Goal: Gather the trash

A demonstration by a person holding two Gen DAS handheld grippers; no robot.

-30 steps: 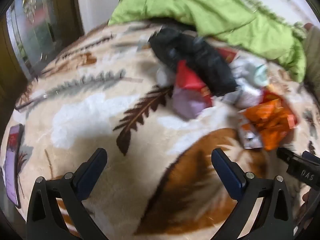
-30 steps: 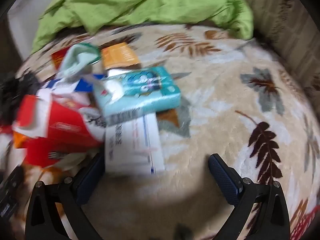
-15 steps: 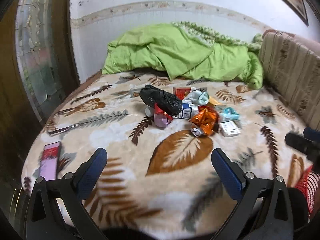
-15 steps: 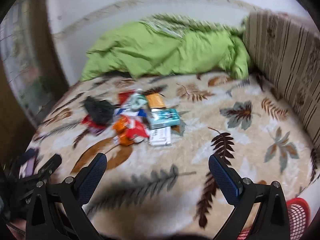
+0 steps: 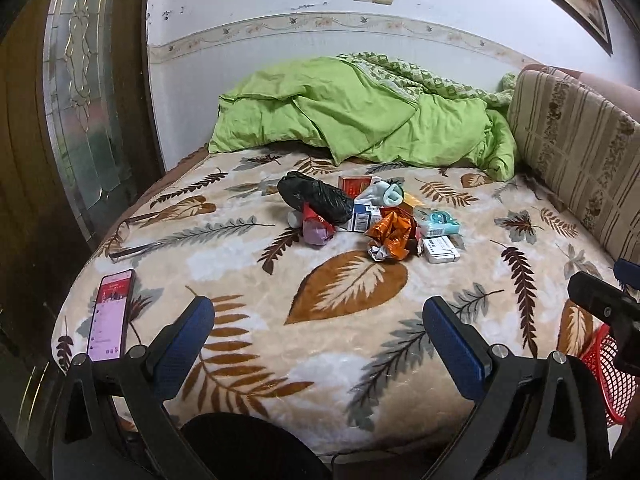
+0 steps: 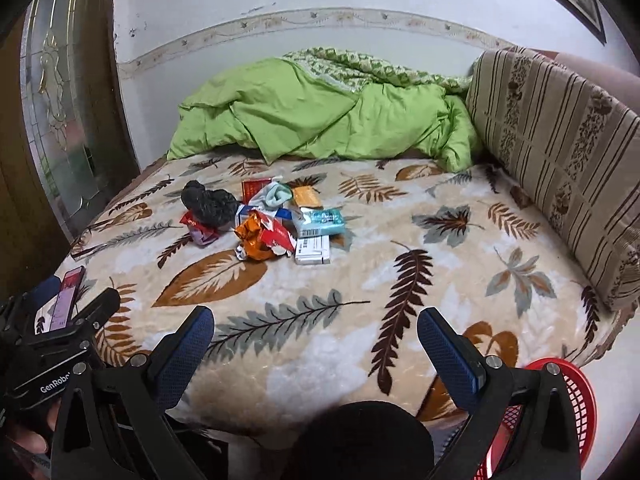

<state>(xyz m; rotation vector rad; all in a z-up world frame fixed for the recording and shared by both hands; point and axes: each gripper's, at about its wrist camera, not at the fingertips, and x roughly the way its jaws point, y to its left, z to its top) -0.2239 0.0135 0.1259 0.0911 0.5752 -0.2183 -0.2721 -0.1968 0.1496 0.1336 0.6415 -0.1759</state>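
A heap of trash lies mid-bed on the leaf-patterned blanket (image 5: 240, 256): a black plastic bag (image 5: 316, 198), an orange crumpled wrapper (image 5: 390, 238), a teal pack (image 5: 438, 222), a white box (image 5: 440, 250) and red cartons. The right wrist view shows the same black bag (image 6: 210, 202), orange wrapper (image 6: 252, 236), teal pack (image 6: 320, 222) and white box (image 6: 314, 250). My left gripper (image 5: 318, 340) hangs open over the bed's near edge, far from the heap, with nothing in it. My right gripper (image 6: 314, 342) is open and empty too. A red mesh basket (image 6: 560, 400) stands on the floor at the lower right.
A lit phone (image 5: 110, 316) lies at the bed's near left corner. A green duvet (image 5: 360, 120) is bunched at the back wall. A striped headboard cushion (image 6: 560, 152) lines the right side. A wood-and-glass door (image 5: 76, 100) stands at left.
Both grippers have pulled far back from the trash heap to the bed's near edge; the whole bed and the red basket have come into view. Both stay open and empty.
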